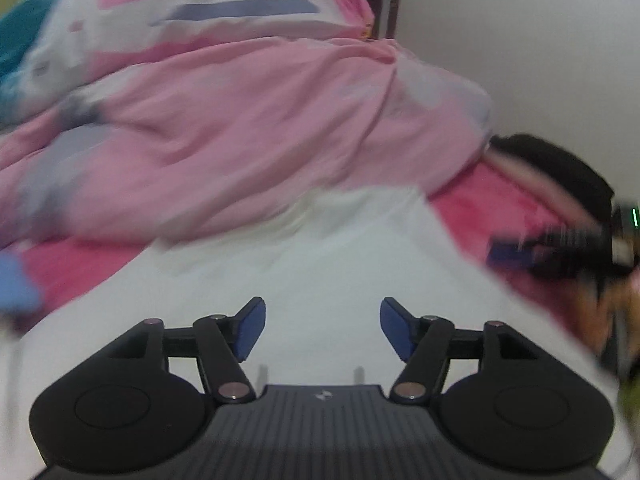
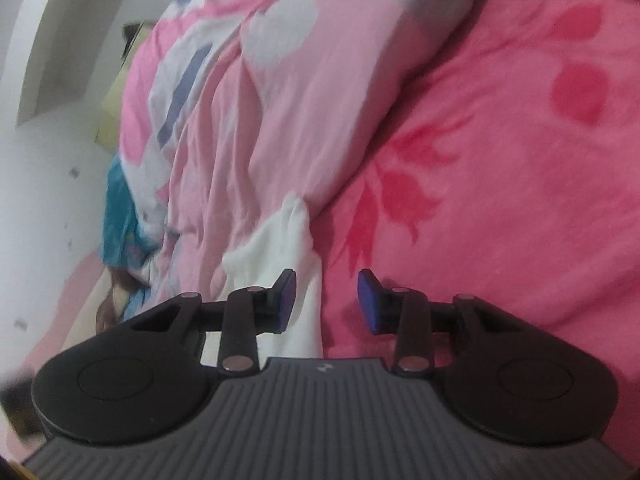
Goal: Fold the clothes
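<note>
A white garment point(image 1: 320, 256) lies spread on the bed, filling the lower middle of the left wrist view. My left gripper point(image 1: 322, 328) hovers over it, open, with nothing between its blue pads point(image 1: 252, 330). At the right edge of that view my right gripper point(image 1: 516, 254) shows as a dark blur with a blue pad, held by a hand point(image 1: 612, 304). In the right wrist view a corner of the white garment point(image 2: 280, 248) lies just under and left of my right gripper point(image 2: 326, 300). Its jaws stand apart over the cloth's edge and grip nothing.
A bulky pale-pink quilt point(image 1: 240, 128) point(image 2: 280, 100) is heaped right behind the garment. A bright pink flowered blanket point(image 2: 500, 140) point(image 1: 472, 212) covers the bed. Teal fabric point(image 2: 120, 208) lies by the white wall point(image 1: 520, 40).
</note>
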The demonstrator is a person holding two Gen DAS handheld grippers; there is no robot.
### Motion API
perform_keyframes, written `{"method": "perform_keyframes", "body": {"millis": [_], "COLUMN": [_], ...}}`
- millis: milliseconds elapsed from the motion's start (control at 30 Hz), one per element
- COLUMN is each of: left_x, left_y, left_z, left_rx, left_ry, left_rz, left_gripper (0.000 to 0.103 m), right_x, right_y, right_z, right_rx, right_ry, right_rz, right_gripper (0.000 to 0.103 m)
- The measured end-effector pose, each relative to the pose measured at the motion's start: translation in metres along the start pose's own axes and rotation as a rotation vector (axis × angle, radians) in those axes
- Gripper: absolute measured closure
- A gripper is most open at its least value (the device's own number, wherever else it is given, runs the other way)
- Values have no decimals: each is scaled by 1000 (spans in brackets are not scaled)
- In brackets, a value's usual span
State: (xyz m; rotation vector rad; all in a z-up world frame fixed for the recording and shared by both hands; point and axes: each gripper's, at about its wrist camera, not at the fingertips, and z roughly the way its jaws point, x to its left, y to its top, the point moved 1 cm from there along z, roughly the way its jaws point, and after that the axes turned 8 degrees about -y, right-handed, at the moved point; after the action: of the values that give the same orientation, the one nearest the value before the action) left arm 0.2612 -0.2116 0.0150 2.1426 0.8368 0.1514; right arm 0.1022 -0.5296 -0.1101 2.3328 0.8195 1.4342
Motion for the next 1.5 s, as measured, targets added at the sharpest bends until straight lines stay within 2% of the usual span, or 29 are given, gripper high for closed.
{"method": "perform_keyframes", "body": {"millis": [167, 367, 533, 700, 867, 1033, 1233, 1267, 1300, 1333, 1400, 1500], "left_x": [-35, -79, -89, -81, -65, -64, -68, -69, -70, -70, -66, -57], "left_y": [59, 86, 88, 85, 87, 91, 87, 85, 83, 82, 81, 80], "left_z": [88, 157, 168, 174, 190, 197, 206, 208, 209, 209, 207, 201], "left_rx": [71, 163, 138, 161, 195, 179, 210, 216, 220, 213, 200, 168], "left_ry": [-92, -31, -11, -82, -156, -175, -194, -192, -190, -188, -191, -208], "left_rz": [-45, 25, 77, 144, 87, 99, 186, 202, 215, 217, 196, 145], "left_gripper": [36, 36, 36, 38, 44, 44, 45, 48, 59, 65, 87, 93], "right_x": [5, 3, 1, 1, 0, 2, 2, 2, 2, 2, 2, 2], "right_y": [-5, -7, -7, -8, -7, -6, -6, -6, -6, -6, -6, -7], "right_z": [-3, 1, 0, 0, 1, 1, 1, 0, 0, 0, 0, 0], "right_rx": [22, 65, 73, 75, 78, 78, 79, 79, 79, 79, 80, 80], "right_ry": [79, 82, 86, 83, 83, 81, 81, 81, 81, 81, 81, 77], "right_rz": [-79, -93, -78, -79, -76, -77, -78, -77, -77, -77, -77, -80], "right_gripper": [73, 81, 85, 85, 85, 85, 85, 85, 85, 85, 85, 85]}}
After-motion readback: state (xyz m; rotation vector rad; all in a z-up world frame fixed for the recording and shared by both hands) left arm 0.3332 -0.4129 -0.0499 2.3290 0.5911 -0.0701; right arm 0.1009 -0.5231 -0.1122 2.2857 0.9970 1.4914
